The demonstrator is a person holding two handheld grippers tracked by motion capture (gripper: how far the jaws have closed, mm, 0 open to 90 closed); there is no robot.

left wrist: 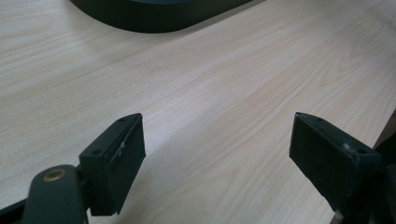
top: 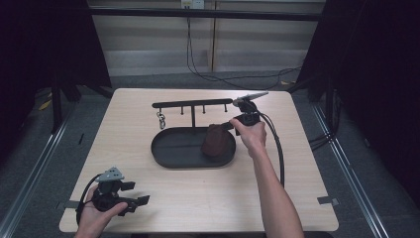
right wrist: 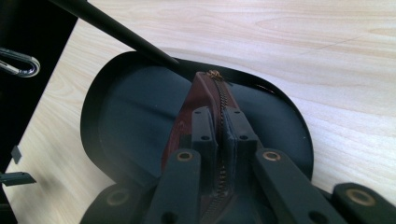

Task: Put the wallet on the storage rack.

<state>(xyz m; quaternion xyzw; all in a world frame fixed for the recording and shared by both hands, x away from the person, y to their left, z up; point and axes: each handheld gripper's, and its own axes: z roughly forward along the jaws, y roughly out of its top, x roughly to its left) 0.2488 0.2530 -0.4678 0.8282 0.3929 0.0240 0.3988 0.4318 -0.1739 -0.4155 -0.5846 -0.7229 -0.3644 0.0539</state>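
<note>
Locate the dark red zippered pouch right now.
In the high view the dark red zippered pouch sits at the right end of the black oval tray, clamped along its zipper by the right gripper, just below the hook rack.

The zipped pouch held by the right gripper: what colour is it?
Dark reddish brown, with a brass-coloured zip; the pouch shows best in the right gripper view.
</note>
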